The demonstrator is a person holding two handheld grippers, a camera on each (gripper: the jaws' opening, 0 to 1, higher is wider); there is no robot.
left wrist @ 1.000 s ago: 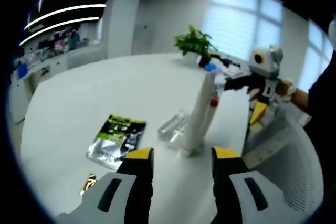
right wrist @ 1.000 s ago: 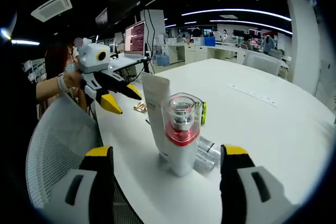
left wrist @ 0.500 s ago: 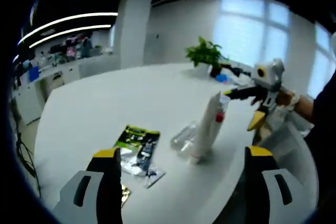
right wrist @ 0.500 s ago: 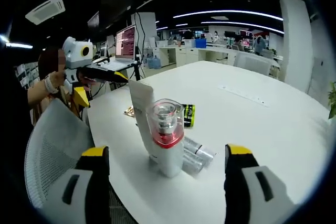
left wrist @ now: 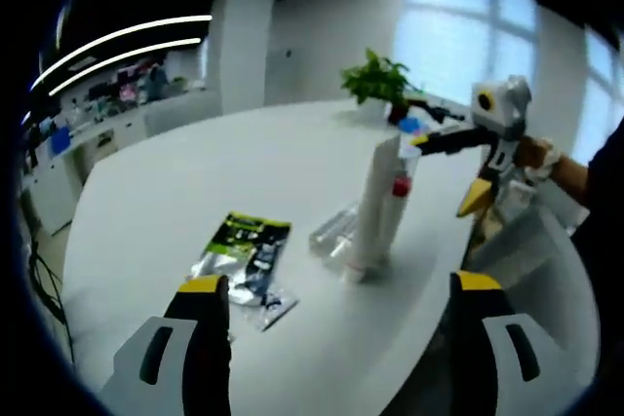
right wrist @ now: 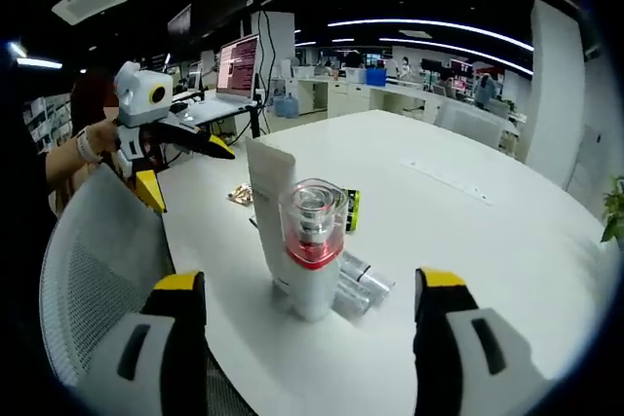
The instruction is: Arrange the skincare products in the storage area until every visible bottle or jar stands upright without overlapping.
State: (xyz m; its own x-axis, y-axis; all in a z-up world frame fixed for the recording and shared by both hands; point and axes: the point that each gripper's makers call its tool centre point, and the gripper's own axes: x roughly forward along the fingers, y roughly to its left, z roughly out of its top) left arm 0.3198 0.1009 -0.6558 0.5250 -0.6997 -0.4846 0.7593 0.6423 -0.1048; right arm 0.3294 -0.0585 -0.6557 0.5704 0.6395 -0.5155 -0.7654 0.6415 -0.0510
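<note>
Left gripper view. Your left gripper (left wrist: pixel 336 314) sits at the bottom of the frame, jaws spread wide and holding nothing. White worktop (left wrist: pixel 175 192) takes up the middle of the frame. Just right of centre: a white tube (left wrist: pixel 370 207), upright on its cap. Touching it on the right: a bottle (left wrist: pixel 398 197) with a red band, upright. To the left of the tube's base: a clear bottle (left wrist: pixel 331 231), lying on its side. Lower left of centre: a sachet (left wrist: pixel 244 245), green, black and silver, lying flat. Upper centre: a potted plant (left wrist: pixel 375 80). At right: your right gripper (left wrist: pixel 444 138), held over the worktop's edge; you cannot tell its jaw spacing from here.

Right gripper view. Your right gripper (right wrist: pixel 307 314) is at the bottom of the frame, jaws wide apart and empty. Centre: the bottle (right wrist: pixel 312 250), upright, clear cap over a red band. Directly behind it, touching: the tube (right wrist: pixel 268 192), upright. To the right of the bottle's base: the clear bottle (right wrist: pixel 361 280), on its side. Behind the bottle: the sachet (right wrist: pixel 351 209), mostly hidden. At left: your left gripper (right wrist: pixel 200 143), beside a mesh chair back (right wrist: pixel 93 260).
</note>
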